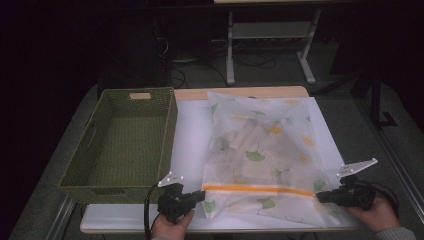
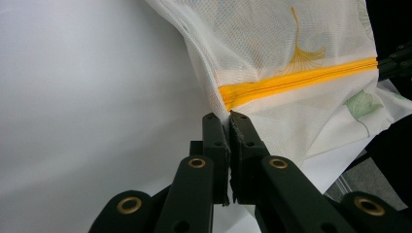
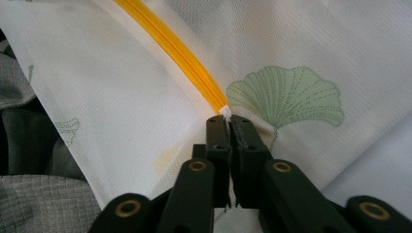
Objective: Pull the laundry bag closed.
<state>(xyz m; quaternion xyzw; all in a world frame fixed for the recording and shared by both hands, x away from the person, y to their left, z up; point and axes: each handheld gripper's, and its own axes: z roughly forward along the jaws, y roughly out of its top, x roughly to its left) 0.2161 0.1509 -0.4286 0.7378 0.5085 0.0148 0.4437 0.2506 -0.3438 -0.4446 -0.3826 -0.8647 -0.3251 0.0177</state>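
White mesh bag (image 1: 260, 150), green-yellow ginkgo leaves, orange zipper (image 1: 257, 190); green basket (image 1: 122, 142).

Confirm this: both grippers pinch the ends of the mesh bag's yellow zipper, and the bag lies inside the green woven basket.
Wrong on one count. The mesh bag lies on the white table, to the right of the empty green woven basket, as the high view shows. The left gripper and right gripper do pinch the yellow zipper ends.

Pale rolled items inside the translucent white mesh bag with ginkgo-leaf print (image 1: 265, 150) show as blurred shapes through the fabric, too vague to identify. In the left gripper view, the far end of the bag's orange zipper (image 2: 296, 80) is cut off by the picture's edge. In the high view, both forearms below the bag are cut off at the bottom edge.
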